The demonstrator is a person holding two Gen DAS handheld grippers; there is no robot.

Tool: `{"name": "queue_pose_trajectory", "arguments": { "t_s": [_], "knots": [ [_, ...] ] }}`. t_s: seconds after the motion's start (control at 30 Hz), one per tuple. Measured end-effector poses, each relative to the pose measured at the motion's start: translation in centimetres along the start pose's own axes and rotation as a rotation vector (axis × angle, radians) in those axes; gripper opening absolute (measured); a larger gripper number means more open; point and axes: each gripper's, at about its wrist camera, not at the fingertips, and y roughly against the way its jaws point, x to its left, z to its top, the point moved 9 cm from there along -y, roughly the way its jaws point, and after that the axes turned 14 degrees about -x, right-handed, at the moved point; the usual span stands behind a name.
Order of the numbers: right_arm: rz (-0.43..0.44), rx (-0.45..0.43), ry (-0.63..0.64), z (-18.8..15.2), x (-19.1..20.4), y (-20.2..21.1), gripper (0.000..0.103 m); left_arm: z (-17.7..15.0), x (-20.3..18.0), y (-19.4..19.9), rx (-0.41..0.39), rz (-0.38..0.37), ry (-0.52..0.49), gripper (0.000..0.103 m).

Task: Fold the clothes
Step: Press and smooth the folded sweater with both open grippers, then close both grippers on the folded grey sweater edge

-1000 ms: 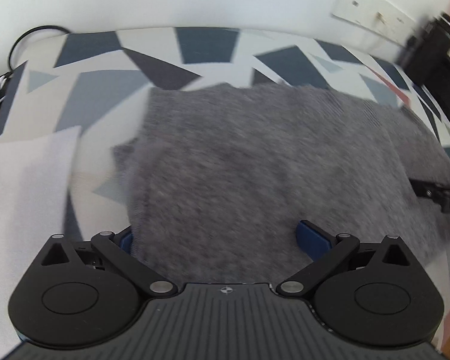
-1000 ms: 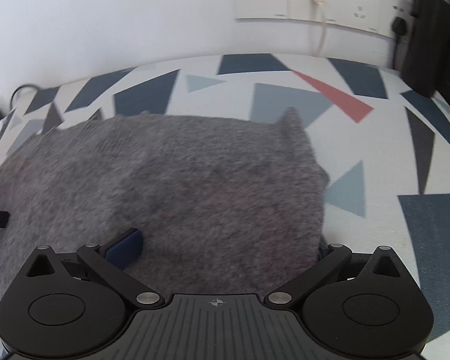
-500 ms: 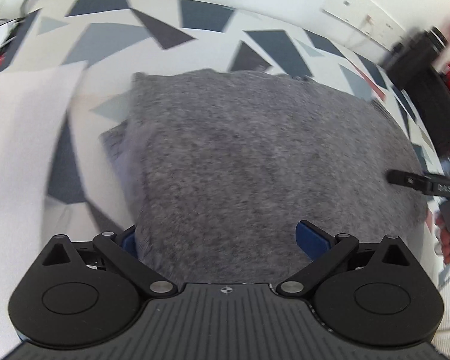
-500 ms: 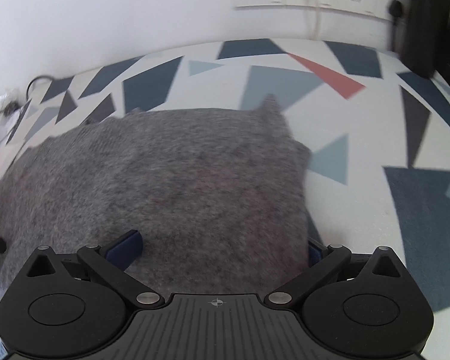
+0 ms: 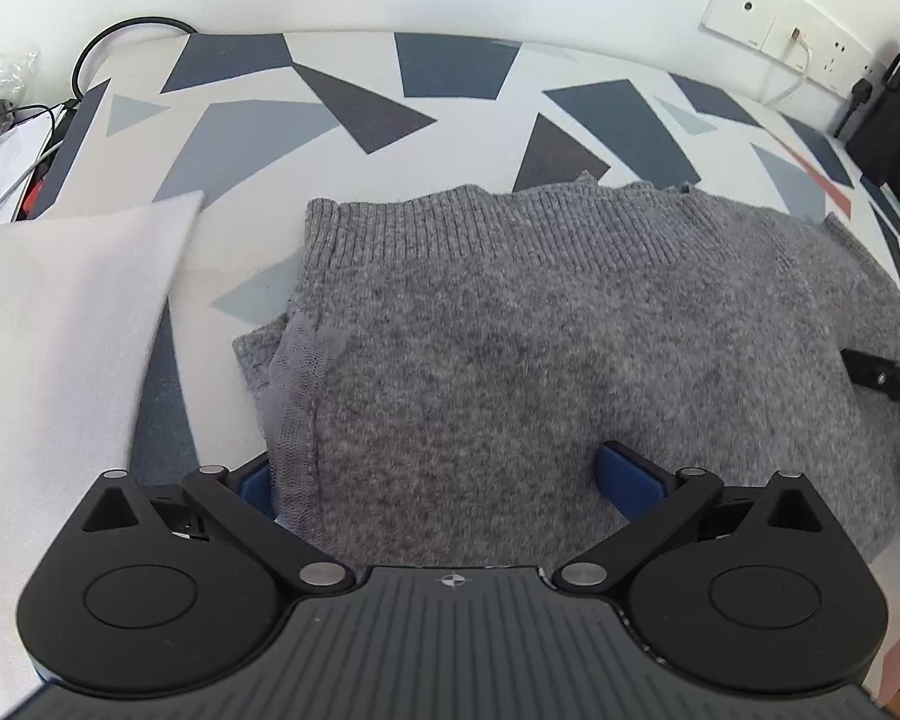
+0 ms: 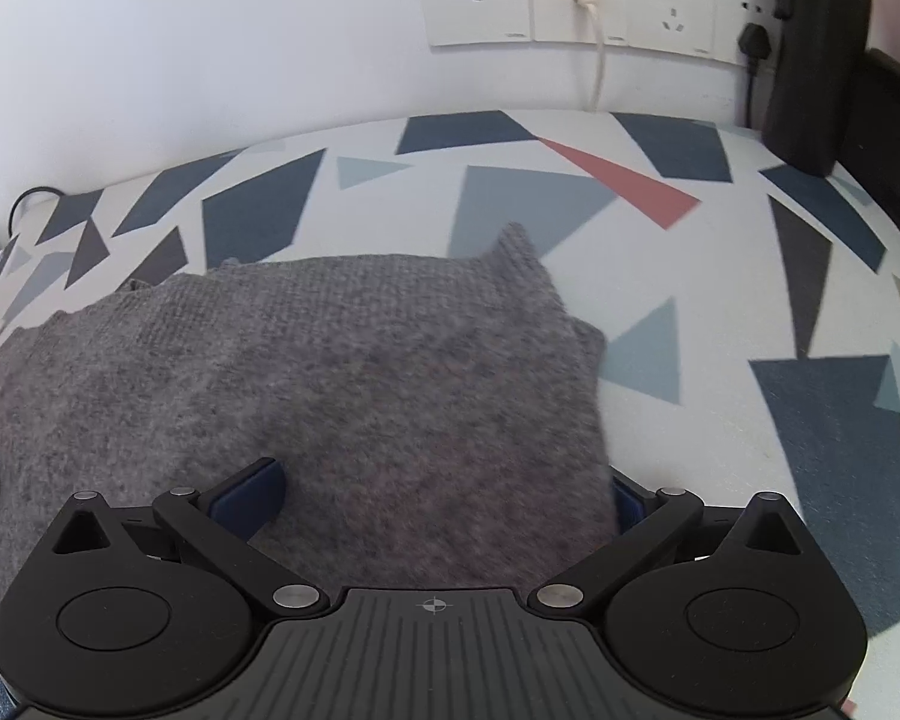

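left wrist: one grey sweater (image 5: pixel 510 360), one white sheet (image 5: pixel 60 324), two grippers.

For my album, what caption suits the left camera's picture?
Left gripper, fingers spread, over a folded grey sweater on a triangle-patterned cloth.

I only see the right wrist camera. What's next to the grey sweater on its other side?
Observer: In the left wrist view a white sheet lies left of the grey sweater, with a strip of patterned cloth between them.
Operator: What does the sweater's far edge look like there?
Observer: A ribbed band runs along it.
Operator: Is the left tool squeezing the sweater?
Observer: No. The left tool is open, its fingers wide apart with the sweater lying between them.
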Motion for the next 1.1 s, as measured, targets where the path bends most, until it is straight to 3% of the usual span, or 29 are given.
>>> {"name": "queue_pose_trajectory", "arguments": {
  "t_s": [0.03, 0.07, 0.1, 0.13, 0.17, 0.2, 0.23, 0.3, 0.5, 0.7, 0.93, 1.1],
  "knots": [
    [0.01, -0.005, 0.009, 0.0, 0.5, -0.1, 0.102, 0.0, -0.1, 0.1, -0.01, -0.008, 0.006, 0.1],
    [0.029, -0.009, 0.018, 0.0, 1.0, 0.0, 0.095, 0.0, -0.4, 0.4, -0.021, -0.032, 0.021, 0.086],
    [0.057, -0.014, 0.021, 0.1, 1.6, 0.3, 0.077, 0.0, -0.6, 0.8, -0.033, -0.055, 0.035, 0.074],
    [0.084, -0.019, 0.023, 0.1, 2.1, 0.6, 0.068, 0.1, -0.9, 1.2, -0.045, -0.079, 0.05, 0.048],
    [0.112, -0.022, 0.021, 0.2, 2.6, 0.9, 0.05, 0.1, -1.1, 1.6, -0.056, -0.098, 0.063, 0.038],
    [0.136, -0.016, 0.004, 0.2, 2.9, 1.2, 0.037, 0.0, -1.3, 1.9, -0.066, -0.098, 0.069, 0.035],
    [0.149, -0.013, -0.006, 0.2, 3.1, 1.4, 0.035, 0.0, -1.5, 2.4, -0.08, -0.1, 0.072, 0.03],
    [0.178, -0.021, -0.008, 0.5, 3.6, 2.1, 0.028, -0.3, -1.8, 3.4, -0.093, -0.12, 0.099, 0.027],
    [0.283, -0.101, 0.014, 2.5, 6.3, 5.9, 0.024, -0.4, -0.4, 8.7, -0.167, -0.146, 0.211, 0.025],
    [0.44, -0.135, 0.045, 4.7, 12.7, 11.7, 0.023, -1.0, 3.2, 17.2, -0.316, -0.117, 0.283, 0.025],
    [0.599, -0.206, 0.178, 4.8, 23.8, 19.8, 0.023, -7.1, 11.4, 28.9, -0.456, -0.004, 0.369, 0.025],
    [0.734, -0.197, 0.246, 2.3, 33.4, 25.2, 0.023, -13.3, 17.9, 37.5, -0.527, 0.116, 0.413, 0.025]
  ]
}}
